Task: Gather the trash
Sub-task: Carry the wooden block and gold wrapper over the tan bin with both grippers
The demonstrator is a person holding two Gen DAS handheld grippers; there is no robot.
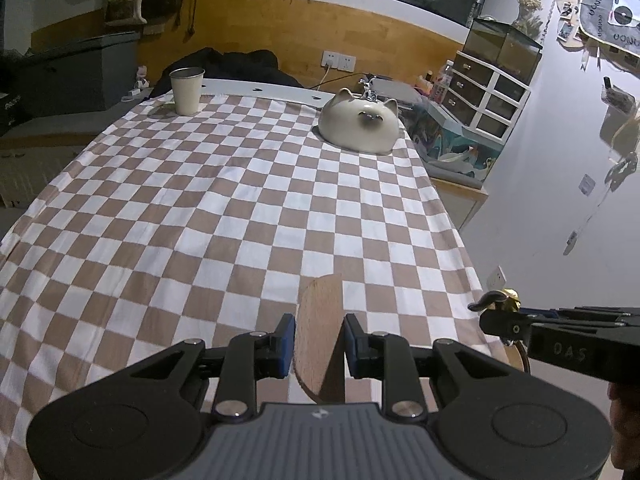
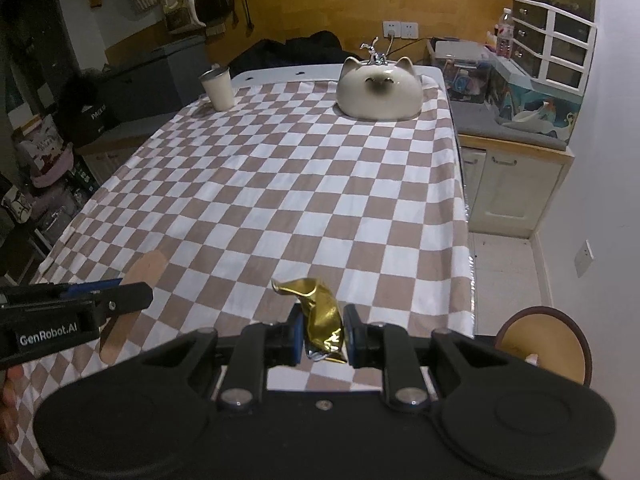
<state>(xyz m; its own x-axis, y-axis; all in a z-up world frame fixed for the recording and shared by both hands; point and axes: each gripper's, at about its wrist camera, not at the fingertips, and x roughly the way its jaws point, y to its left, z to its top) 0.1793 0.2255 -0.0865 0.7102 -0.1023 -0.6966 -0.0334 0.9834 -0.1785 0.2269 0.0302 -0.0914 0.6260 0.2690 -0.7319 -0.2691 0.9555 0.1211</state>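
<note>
My left gripper (image 1: pixel 319 346) is shut on a flat wooden paddle-shaped piece (image 1: pixel 320 332), held upright above the near edge of the checkered tablecloth (image 1: pixel 224 200). The same piece and the left gripper show at the left of the right wrist view (image 2: pixel 132 300). My right gripper (image 2: pixel 322 338) is shut on a crumpled gold foil wrapper (image 2: pixel 320 316), held over the table's near right edge. In the left wrist view the right gripper's tip with the gold wrapper (image 1: pixel 506 298) shows at the right.
A white cup (image 2: pixel 218 88) stands at the far left of the table. A cat-shaped ceramic bowl (image 2: pixel 378 90) sits at the far right. A round brown bin (image 2: pixel 548 344) stands on the floor right of the table. A cabinet (image 2: pixel 516 184) lines the right wall.
</note>
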